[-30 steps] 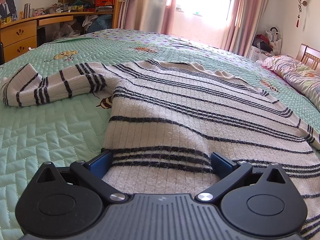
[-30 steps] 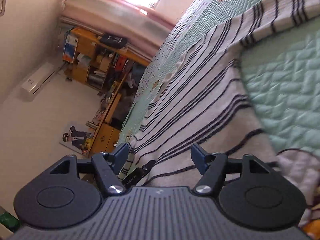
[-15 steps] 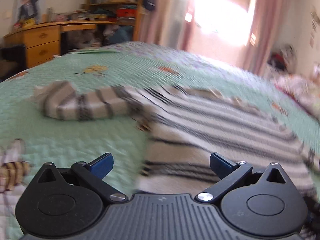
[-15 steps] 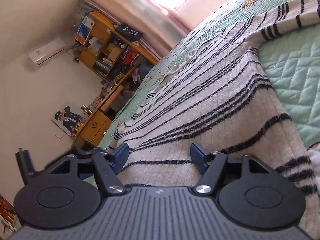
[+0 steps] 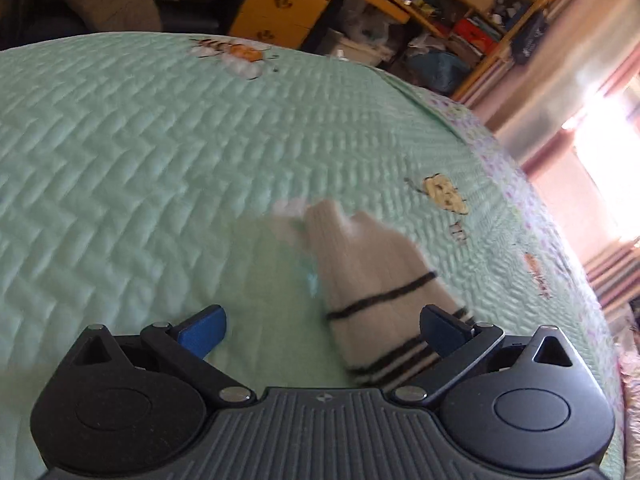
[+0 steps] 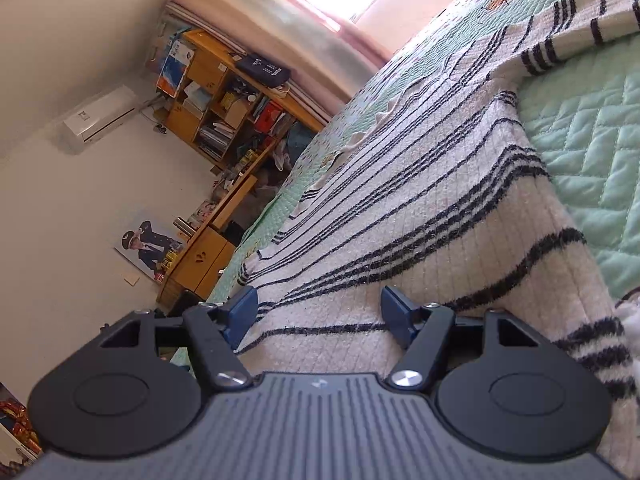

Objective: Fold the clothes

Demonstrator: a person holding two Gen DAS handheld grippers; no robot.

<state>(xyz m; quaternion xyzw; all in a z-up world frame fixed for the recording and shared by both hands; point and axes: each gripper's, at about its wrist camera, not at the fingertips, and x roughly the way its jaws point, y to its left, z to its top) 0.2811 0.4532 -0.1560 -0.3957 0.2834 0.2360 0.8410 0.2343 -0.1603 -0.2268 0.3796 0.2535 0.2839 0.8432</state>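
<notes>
A cream sweater with thin black stripes [image 6: 400,200] lies spread on the green quilted bed [image 6: 592,128]. In the right wrist view its body runs away from me and one sleeve [image 6: 580,28] bends off at the top right. My right gripper [image 6: 318,312] hovers open just over the sweater's near hem, nothing between its blue fingers. In the left wrist view only the other sleeve [image 5: 376,276] shows, blurred, its cuff pointing away. My left gripper [image 5: 322,330] is open above that sleeve, whose lower part passes beside the right finger [image 5: 444,332].
The bed's green quilt [image 5: 160,160] with bee patterns fills the left wrist view. Beyond it stand a wooden desk with drawers [image 5: 288,4] and cluttered shelves [image 6: 224,108]. Pink curtains [image 6: 288,28] and a bright window lie behind. An air conditioner [image 6: 100,116] hangs on the wall.
My left gripper swung left off the sweater's body to its sleeve, the view tilting and blurring. My right gripper stayed over the hem and shifted only slightly.
</notes>
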